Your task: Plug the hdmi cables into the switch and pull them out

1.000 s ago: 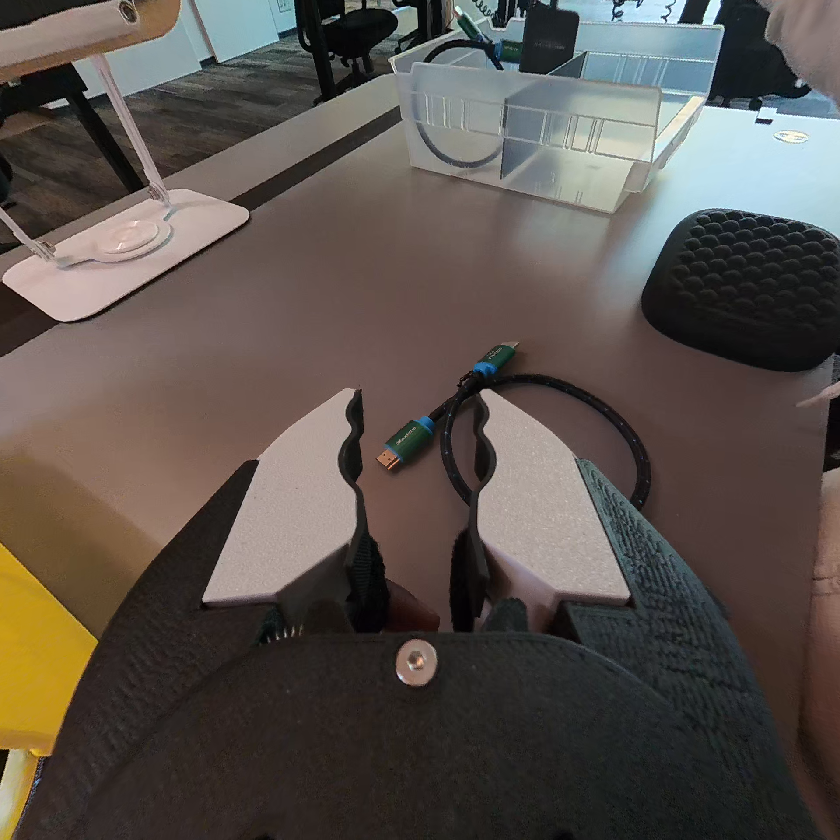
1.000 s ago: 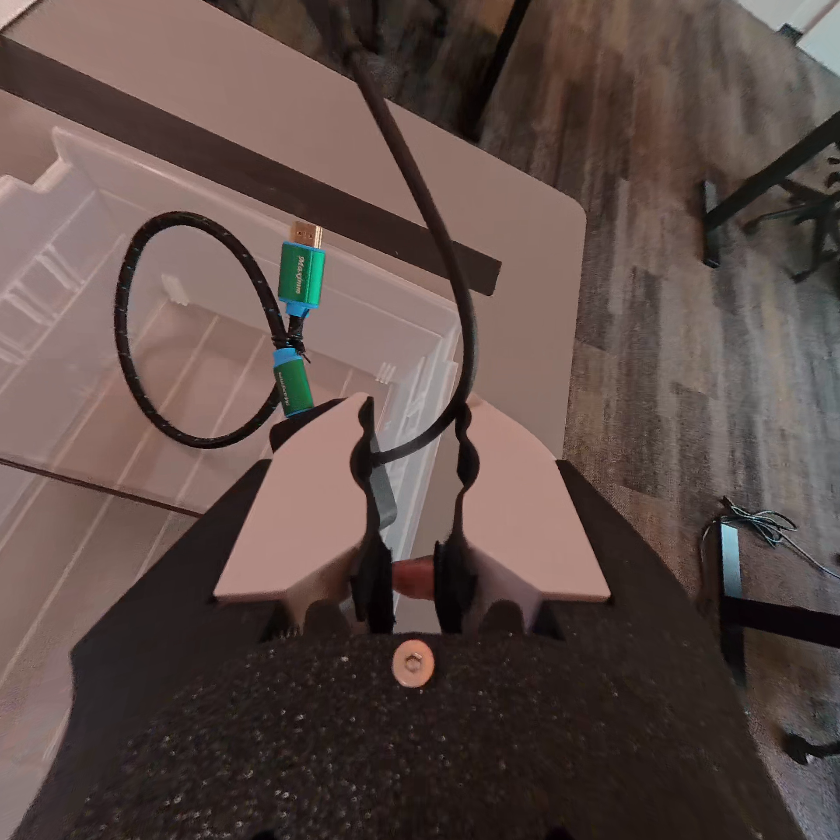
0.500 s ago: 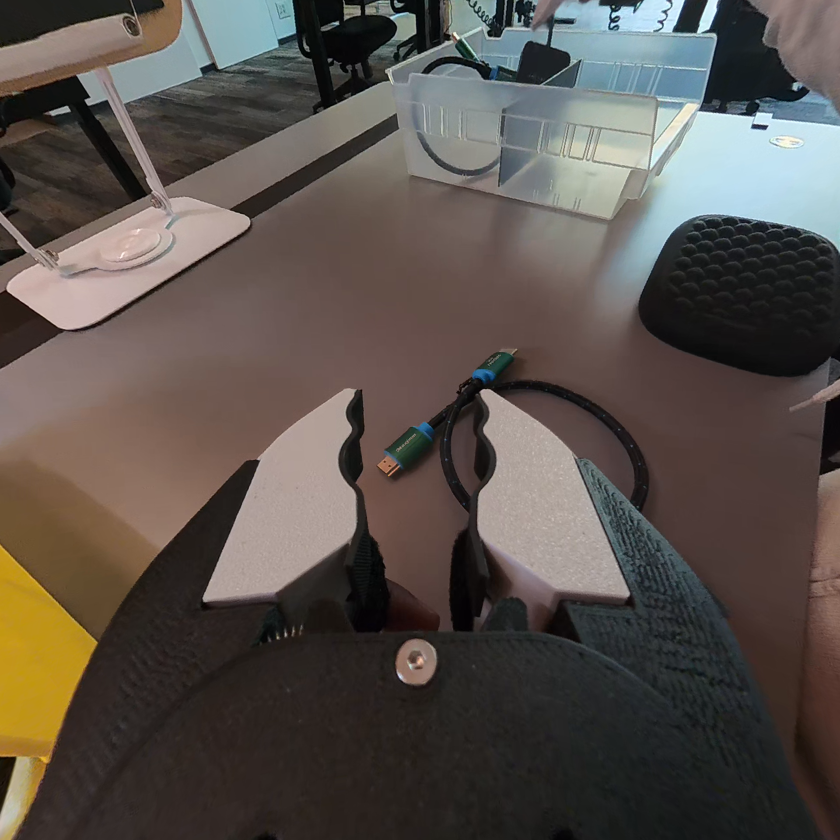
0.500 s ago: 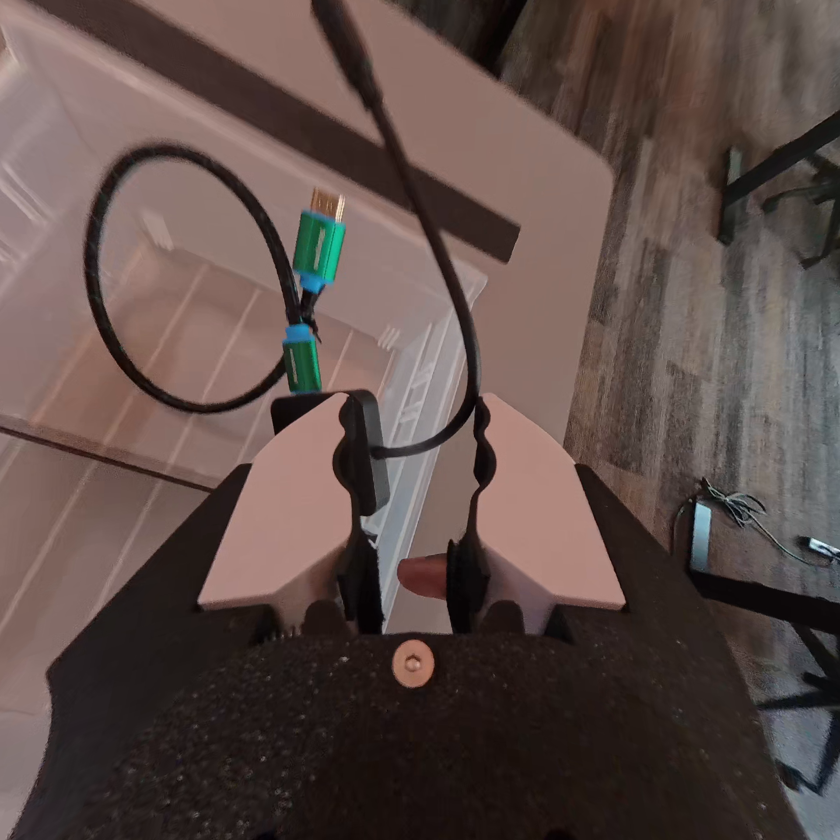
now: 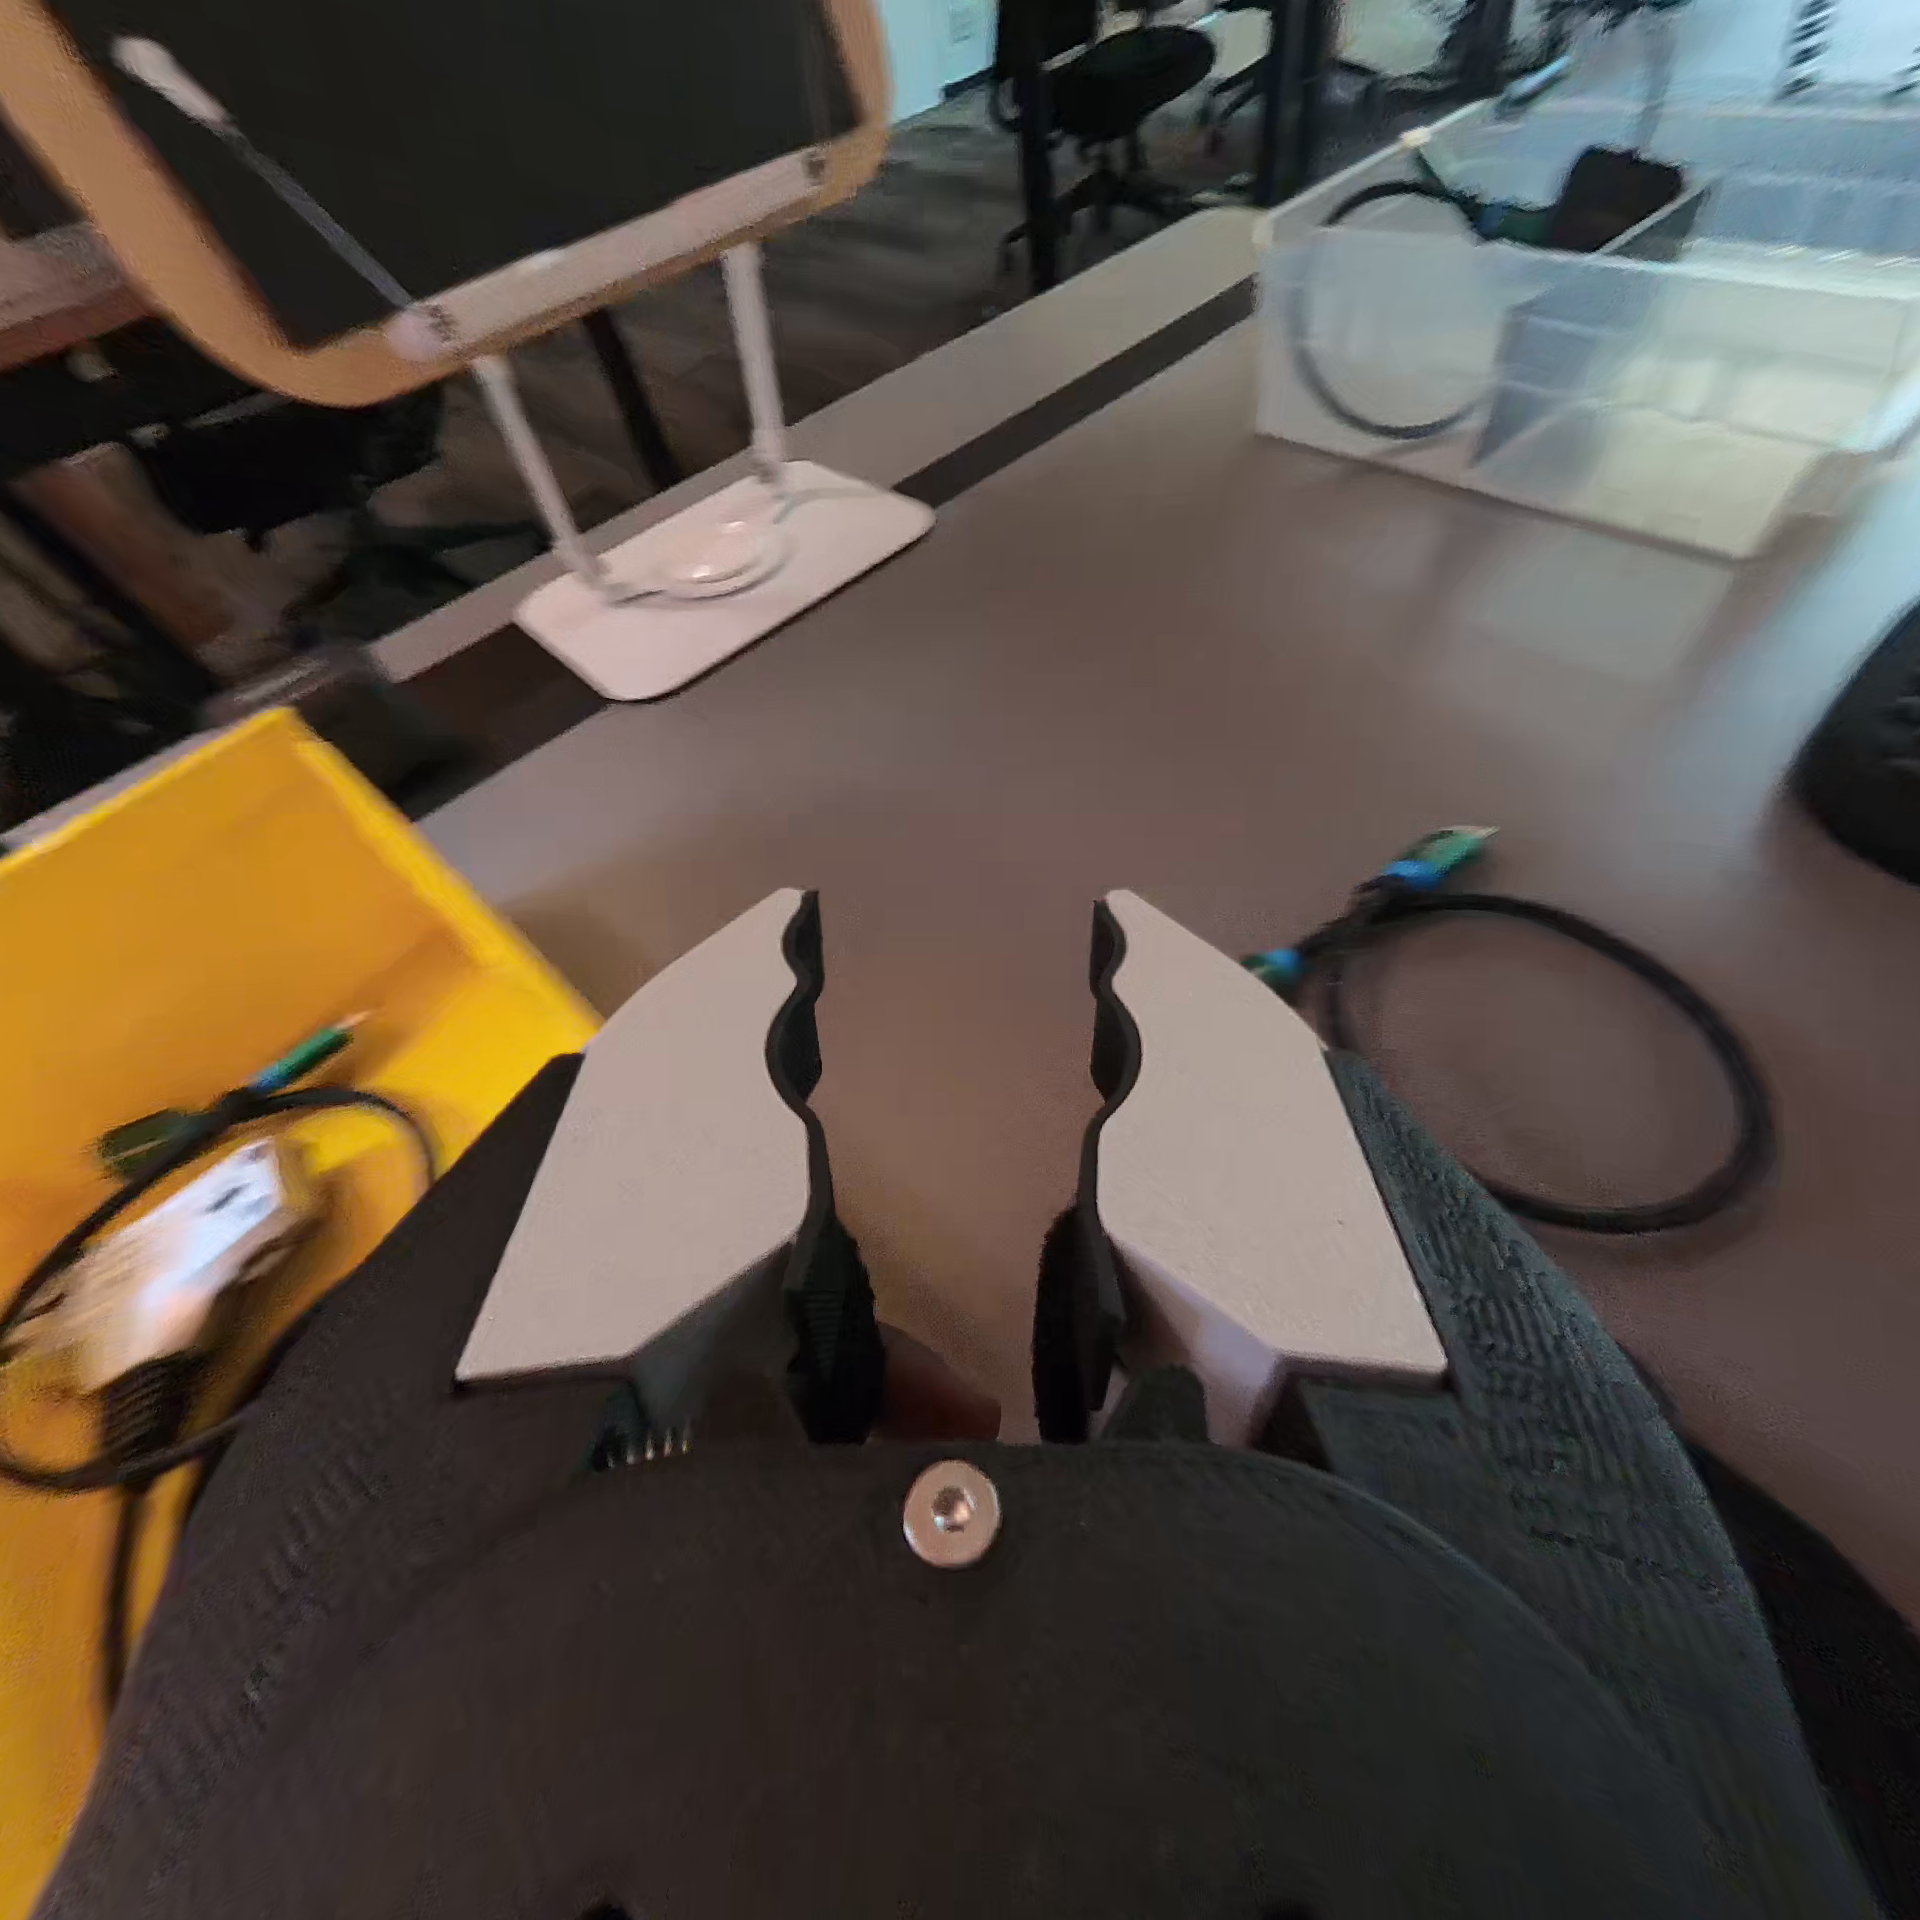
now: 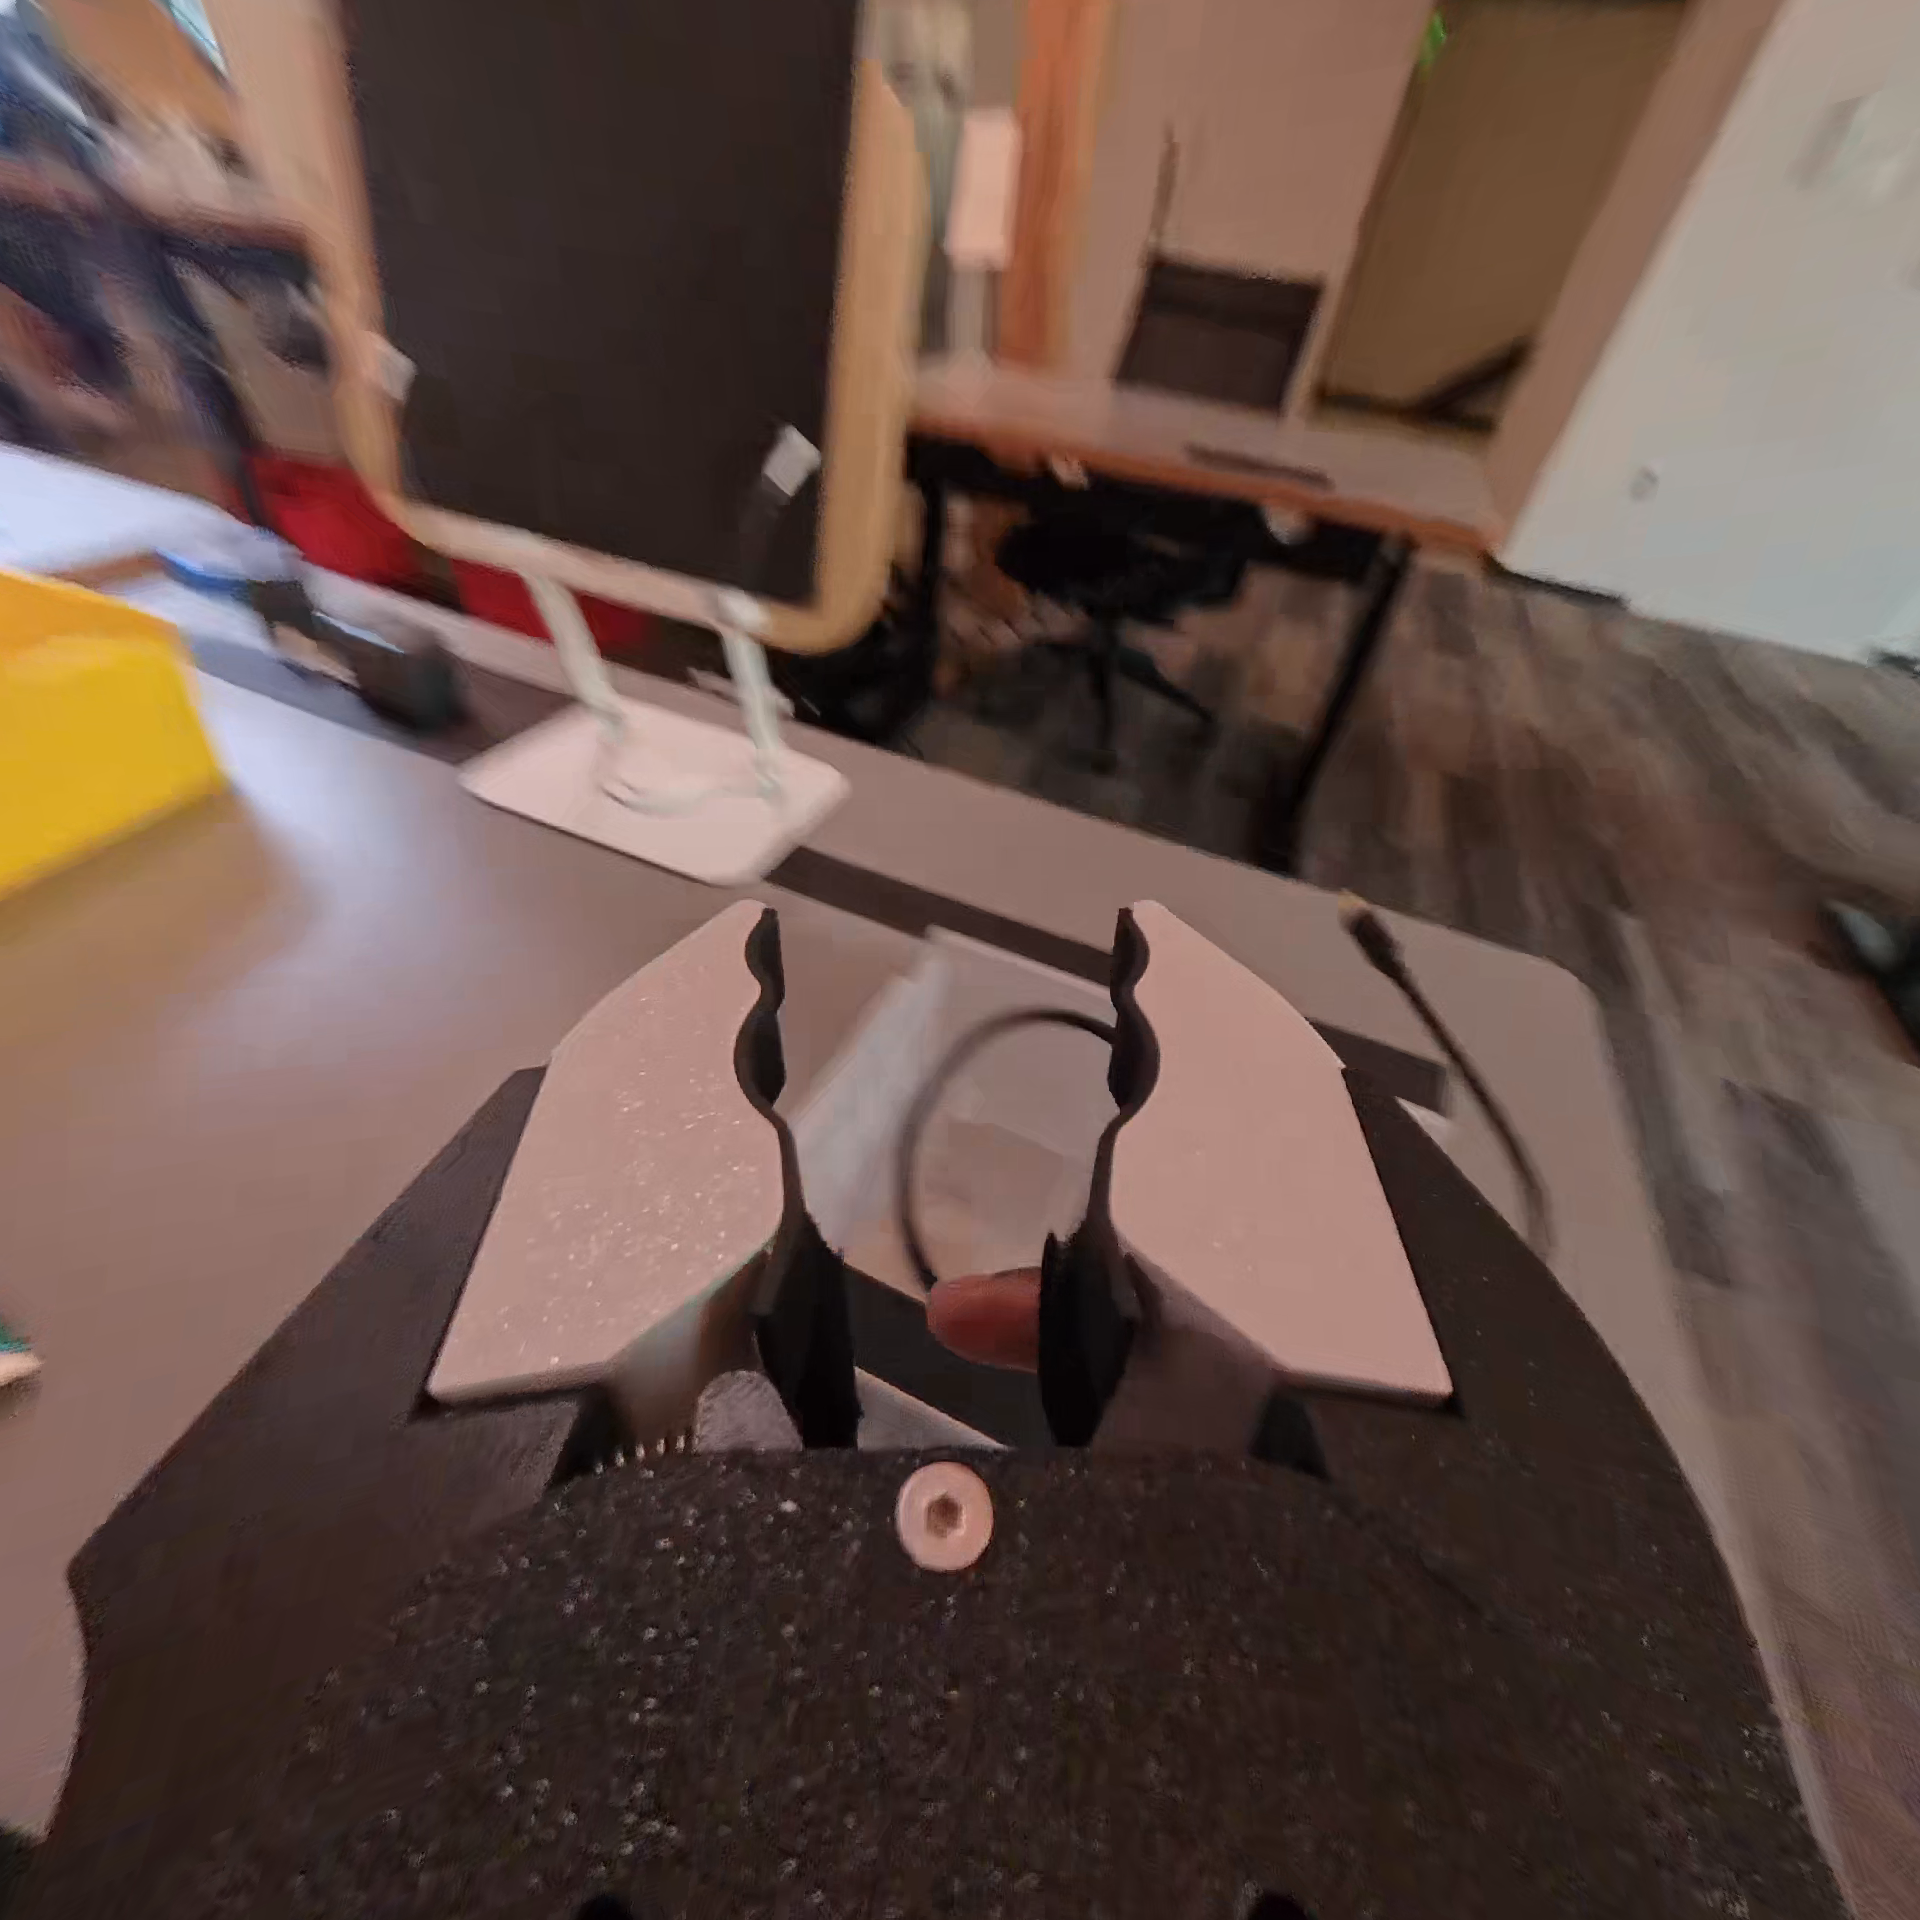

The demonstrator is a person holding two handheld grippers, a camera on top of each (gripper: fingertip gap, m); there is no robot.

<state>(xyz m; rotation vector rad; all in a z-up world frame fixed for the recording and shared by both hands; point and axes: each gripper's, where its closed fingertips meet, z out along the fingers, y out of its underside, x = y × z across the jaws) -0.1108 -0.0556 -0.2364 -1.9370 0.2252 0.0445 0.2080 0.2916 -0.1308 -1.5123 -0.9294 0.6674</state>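
My left gripper is open and empty above the brown table. A black braided HDMI cable with green plugs lies coiled on the table to its right, apart from the fingers. My right gripper is open and empty, low over the clear bin. A black cable loop shows in that bin between my fingers. The left wrist view shows the clear bin far right, holding a coiled cable and a black switch. The views are blurred.
A yellow bin at my left holds cables and a small box with a pale label. A screen on a white stand stands at the table's far edge. A black textured pad lies at the right. A thin black cable trails over the bin's right side. Spacing between my two grippers at the tips: around 50 cm.
My right gripper has let go of the black switch with its cable, opened wide and tipped up from looking down into the clear bin. My left gripper has swung left, bringing the yellow bin into view.
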